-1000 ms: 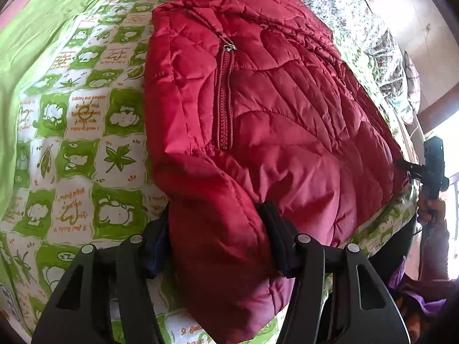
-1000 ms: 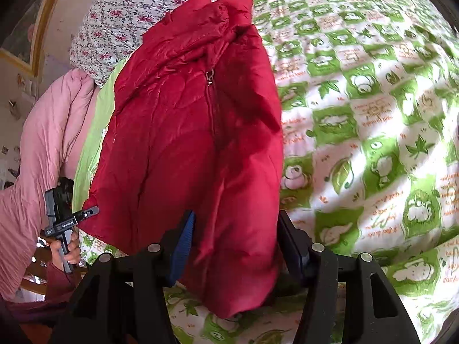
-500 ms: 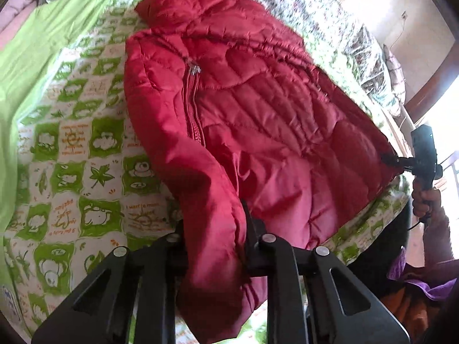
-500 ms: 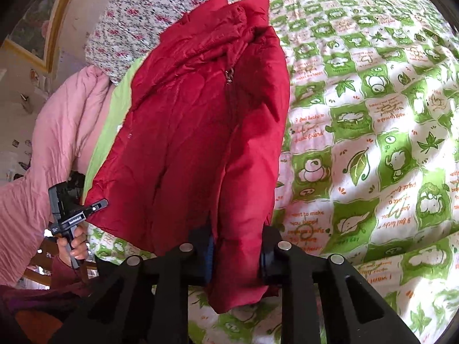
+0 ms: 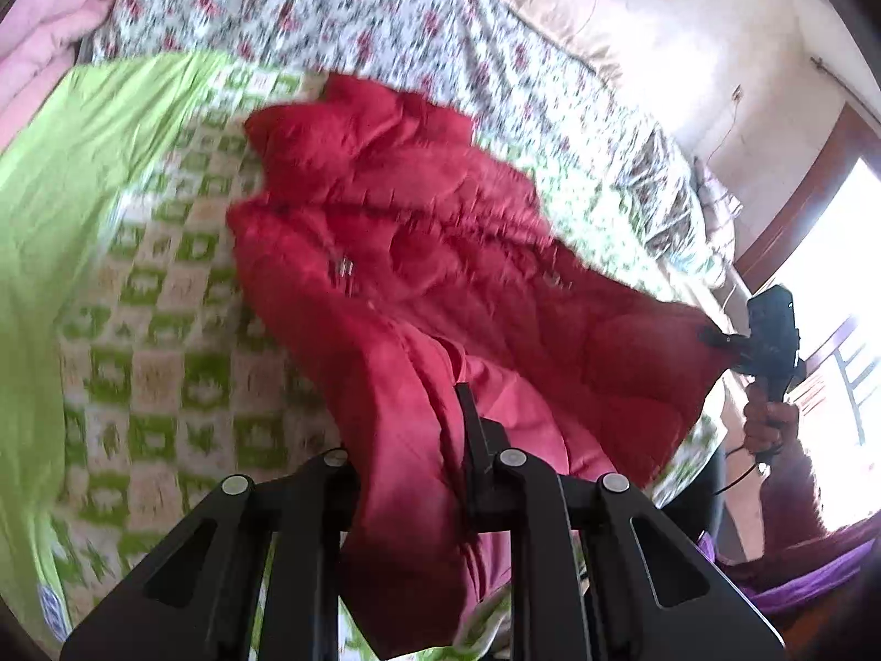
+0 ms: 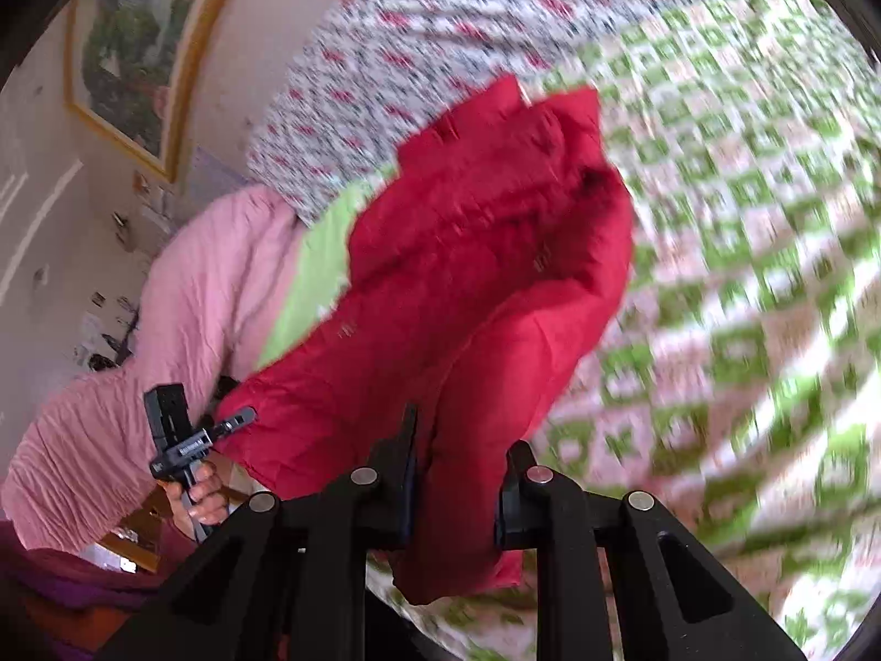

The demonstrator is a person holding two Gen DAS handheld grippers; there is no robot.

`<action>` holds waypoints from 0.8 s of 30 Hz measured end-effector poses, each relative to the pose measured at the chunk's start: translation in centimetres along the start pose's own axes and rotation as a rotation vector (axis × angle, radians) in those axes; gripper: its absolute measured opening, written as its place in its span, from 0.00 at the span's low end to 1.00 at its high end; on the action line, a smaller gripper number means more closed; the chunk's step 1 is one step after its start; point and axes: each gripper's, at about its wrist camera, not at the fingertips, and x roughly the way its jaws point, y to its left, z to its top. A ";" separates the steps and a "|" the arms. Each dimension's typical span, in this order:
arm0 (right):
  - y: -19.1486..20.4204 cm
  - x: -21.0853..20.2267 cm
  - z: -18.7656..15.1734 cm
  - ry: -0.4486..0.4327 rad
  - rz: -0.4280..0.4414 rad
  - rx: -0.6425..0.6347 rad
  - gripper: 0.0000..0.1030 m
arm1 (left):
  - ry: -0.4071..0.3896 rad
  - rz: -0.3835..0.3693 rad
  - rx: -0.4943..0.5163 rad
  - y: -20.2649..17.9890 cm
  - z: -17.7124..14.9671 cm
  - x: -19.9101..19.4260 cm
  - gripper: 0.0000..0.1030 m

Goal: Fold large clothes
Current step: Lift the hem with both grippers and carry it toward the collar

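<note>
A red quilted jacket (image 5: 440, 275) lies on a bed, its near hem lifted off the green-checked blanket (image 5: 154, 330). My left gripper (image 5: 410, 440) is shut on one bottom corner of the jacket. My right gripper (image 6: 460, 468) is shut on the other bottom corner of the jacket (image 6: 484, 253). Each gripper shows in the other's view, the right one in the left wrist view (image 5: 721, 339) and the left one in the right wrist view (image 6: 242, 418), both pinching the hem. The collar end rests toward the floral pillow. Both views are motion-blurred.
A floral cover (image 5: 385, 27) lies at the bed's head. A plain green sheet (image 5: 66, 165) and a pink quilt (image 6: 165, 330) lie along one side. A framed picture (image 6: 137, 55) hangs on the wall. A bright window (image 5: 826, 303) is at the right.
Both grippers have closed on the jacket's bottom corners and lifted them up and back. The hem has risen off the blanket and the jacket is stretched between them.
</note>
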 end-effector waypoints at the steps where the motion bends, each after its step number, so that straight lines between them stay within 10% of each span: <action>1: 0.4 -0.1 0.6 -0.023 0.011 -0.004 0.18 | -0.020 -0.004 -0.003 0.0 0.9 -0.3 0.16; 24: -1.6 7.1 20.3 -0.330 -0.013 0.125 0.18 | -0.163 -0.032 -0.236 6.4 19.7 6.8 0.16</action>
